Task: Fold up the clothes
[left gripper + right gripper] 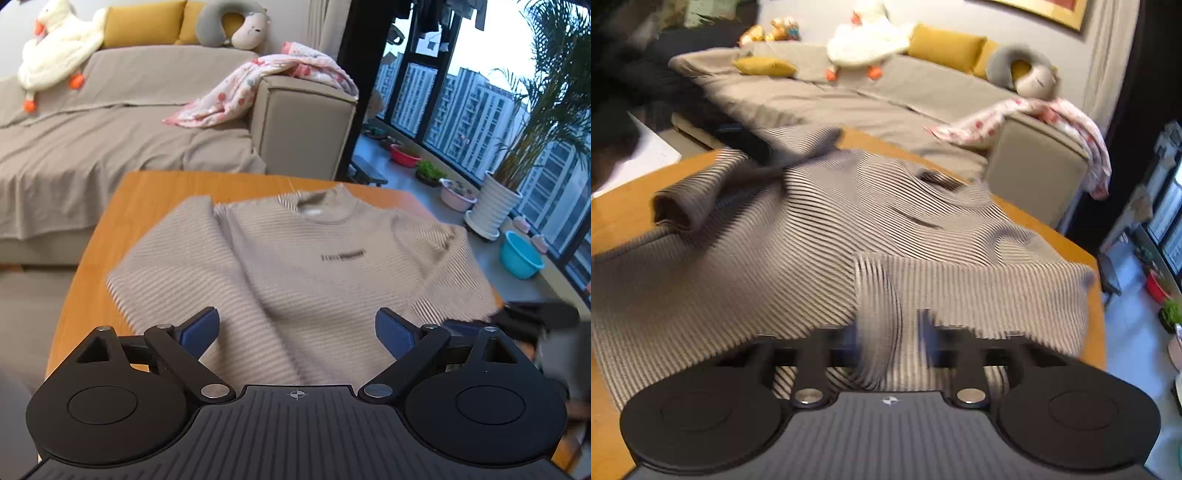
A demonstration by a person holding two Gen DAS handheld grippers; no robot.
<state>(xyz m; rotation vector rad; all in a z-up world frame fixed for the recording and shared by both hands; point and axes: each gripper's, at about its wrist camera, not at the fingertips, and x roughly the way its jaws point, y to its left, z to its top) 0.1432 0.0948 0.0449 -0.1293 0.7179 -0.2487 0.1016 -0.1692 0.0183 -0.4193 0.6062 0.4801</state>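
A beige ribbed sweater (317, 258) lies front-up on the wooden table (140, 206), collar at the far side, small dark lettering on the chest. My left gripper (297, 328) is open above the sweater's near hem, holding nothing. My right gripper (890, 332) is shut on a fold of the sweater (820, 236), with cloth bunched between the fingers and hiding the tips. In the right wrist view the sweater is rumpled, one sleeve (701, 192) lying folded at the left. The right gripper shows as a dark blur (535, 317) at the sweater's right edge in the left wrist view.
A grey sofa (129, 122) stands just behind the table, with a white goose plush (55, 48), yellow cushions and a pink blanket (258, 88). At the right are a window, a potted palm (495, 203) and plastic basins (519, 254) on the floor.
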